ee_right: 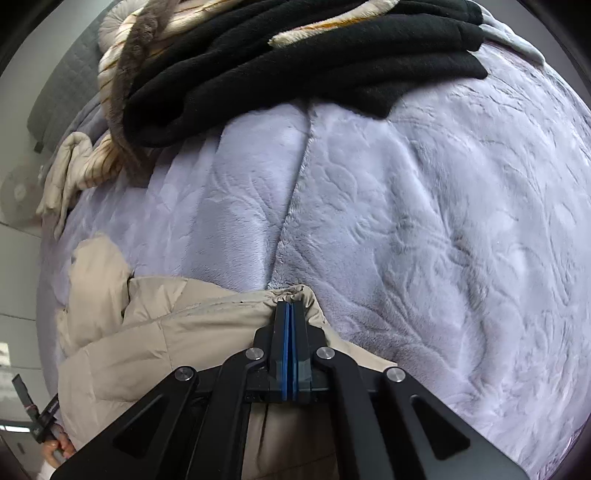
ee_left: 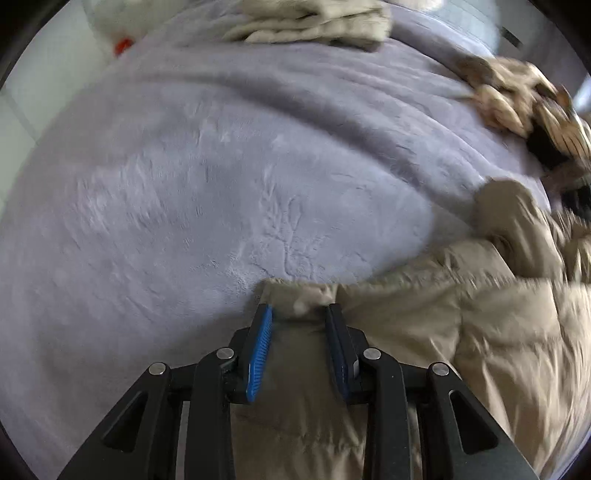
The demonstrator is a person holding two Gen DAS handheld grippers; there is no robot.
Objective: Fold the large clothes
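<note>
A beige puffer jacket (ee_left: pixel 461 332) lies on a lilac plush blanket (ee_left: pixel 184 184). In the left wrist view my left gripper (ee_left: pixel 300 310) has its blue-padded fingers apart, with a bunched edge of the jacket between them; the fabric fills the gap, the view is blurred. In the right wrist view my right gripper (ee_right: pixel 290 306) is shut on another edge of the jacket (ee_right: pixel 166 332), the pads pressed together over the fabric. The jacket spreads to the lower left of it on the blanket (ee_right: pixel 443 221).
A folded beige garment (ee_left: pixel 314 20) lies at the far side of the blanket. A pile of black and striped clothes (ee_right: pixel 295 55) lies at the back, also at the right in the left view (ee_left: pixel 535 110). A grey headboard (ee_right: pixel 62 92) stands at left.
</note>
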